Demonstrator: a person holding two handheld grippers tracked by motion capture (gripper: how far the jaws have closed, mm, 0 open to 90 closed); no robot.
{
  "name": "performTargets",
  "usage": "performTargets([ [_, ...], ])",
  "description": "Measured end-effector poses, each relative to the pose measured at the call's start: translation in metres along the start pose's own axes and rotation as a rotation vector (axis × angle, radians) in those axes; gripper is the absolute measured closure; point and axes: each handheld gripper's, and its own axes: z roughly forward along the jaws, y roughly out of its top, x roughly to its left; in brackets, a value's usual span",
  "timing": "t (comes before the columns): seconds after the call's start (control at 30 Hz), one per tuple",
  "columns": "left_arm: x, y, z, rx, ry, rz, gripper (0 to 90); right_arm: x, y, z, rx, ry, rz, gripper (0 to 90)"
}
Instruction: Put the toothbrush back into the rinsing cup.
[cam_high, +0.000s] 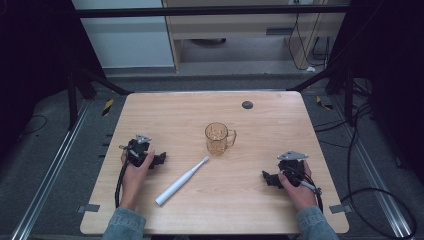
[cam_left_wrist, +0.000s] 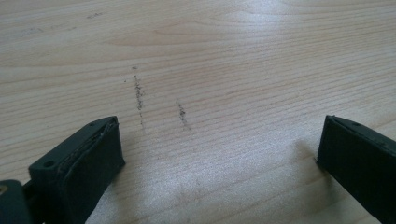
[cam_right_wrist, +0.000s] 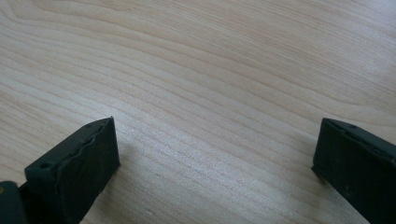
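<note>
An amber see-through mug (cam_high: 218, 138) stands upright near the middle of the wooden table (cam_high: 180, 107), handle to the right. A white electric toothbrush (cam_high: 181, 181) lies slantwise in front of it, head toward the mug. My left gripper (cam_high: 161, 160) rests on the table left of the toothbrush, jaws pointing right. My right gripper (cam_high: 266, 177) rests at the right, jaws pointing left. In the left gripper view the left gripper (cam_left_wrist: 219, 149) is open over bare wood. In the right gripper view the right gripper (cam_right_wrist: 215, 149) is open too, with nothing between the jaws.
A small dark round disc (cam_high: 247, 105) is set into the table near its far edge. Faint dark scuff marks (cam_left_wrist: 140, 93) show on the wood ahead of the left jaws. Cables (cam_high: 370, 195) trail on the floor to the right of the table.
</note>
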Motion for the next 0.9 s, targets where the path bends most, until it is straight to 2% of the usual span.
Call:
performTargets([
  [0.2, 0.0, -0.001, -0.001, 0.0, -0.01, 0.004, 0.3, 0.0, 0.0, 0.0, 0.0, 0.0, 0.0, 0.4],
  [0.27, 0.0, -0.001, -0.005, 0.012, -0.012, 0.003, 5.8, 0.0, 0.0, 0.0, 0.002, -0.001, 0.0, 0.4],
  [0.3, 0.0, -0.001, -0.011, 0.004, -0.033, -0.005, 7.1, 0.0, 0.0, 0.0, 0.0, -0.001, -0.001, 0.4],
  [0.37, -0.001, -0.001, -0.014, 0.005, -0.034, 0.004, 6.8, 0.0, 0.0, 0.0, 0.0, -0.001, 0.001, 0.3],
  [0.4, -0.002, 0.0, -0.02, 0.007, -0.03, 0.032, 6.9, 0.0, -0.001, 0.0, 0.0, -0.001, 0.001, 0.4],
  [0.53, -0.004, 0.003, -0.031, -0.002, -0.044, 0.039, 10.9, 0.0, -0.001, -0.001, 0.0, 0.0, 0.002, 0.4],
  [0.63, -0.013, 0.014, -0.047, 0.001, -0.031, 0.075, 10.8, 0.0, -0.001, 0.0, 0.001, -0.002, 0.0, 0.4],
  [0.7, -0.02, 0.019, -0.055, 0.008, -0.032, 0.102, 10.3, 0.0, -0.001, 0.0, 0.0, -0.001, 0.001, 0.3],
  [0.73, -0.02, 0.019, -0.055, 0.008, -0.032, 0.102, 9.6, 0.0, -0.001, 0.0, 0.0, -0.001, 0.001, 0.3],
  [0.77, -0.028, 0.023, -0.061, 0.027, -0.028, 0.135, 9.1, 0.0, -0.001, 0.0, 0.0, -0.001, 0.001, 0.4],
  [0.8, -0.031, 0.024, -0.064, 0.033, -0.028, 0.147, 8.9, 0.0, -0.001, -0.001, 0.001, -0.001, 0.001, 0.3],
  [0.9, -0.039, 0.024, -0.072, 0.039, -0.043, 0.154, 8.2, 0.0, -0.001, 0.0, 0.0, 0.0, -0.001, 0.4],
])
